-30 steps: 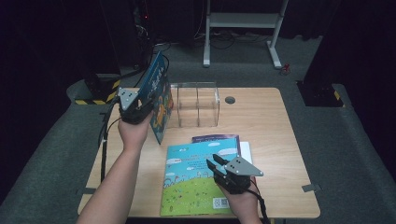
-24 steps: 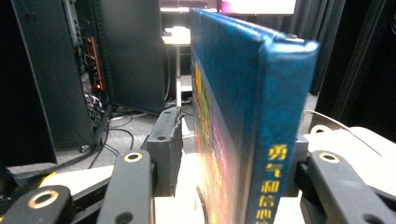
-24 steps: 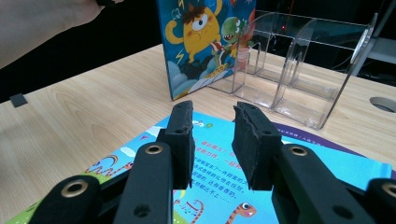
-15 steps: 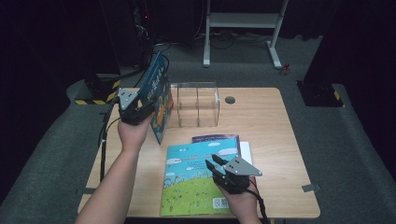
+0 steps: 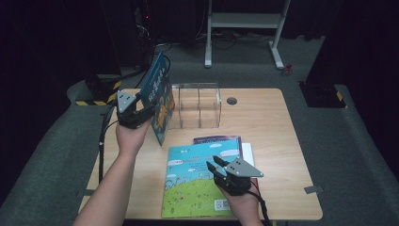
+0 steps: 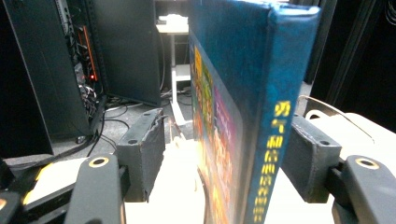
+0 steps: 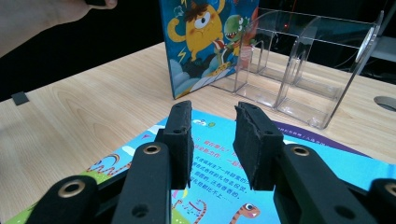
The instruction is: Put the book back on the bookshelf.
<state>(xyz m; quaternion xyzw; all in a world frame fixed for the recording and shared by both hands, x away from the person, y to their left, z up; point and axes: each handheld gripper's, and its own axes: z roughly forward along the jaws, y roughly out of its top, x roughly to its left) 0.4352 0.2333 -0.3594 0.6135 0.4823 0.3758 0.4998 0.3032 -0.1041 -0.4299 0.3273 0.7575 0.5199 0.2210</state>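
left hand-held gripper [image 5: 149, 112]: jaws have just been opening, blue book [image 5: 159, 101] between them, right pad at its spine, left pad clear | blue book: upright on bench [image 5: 263, 122], against clear organizer [image 5: 197, 106] | right hand-held gripper [image 5: 212, 166]: jaws parted, gripping nothing, over green-blue book [image 5: 193, 188] lying flat

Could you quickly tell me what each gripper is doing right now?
Left gripper: jaws have just been opening; blue book stands between them, left pad clear.
Right gripper: open, empty, above the green book.
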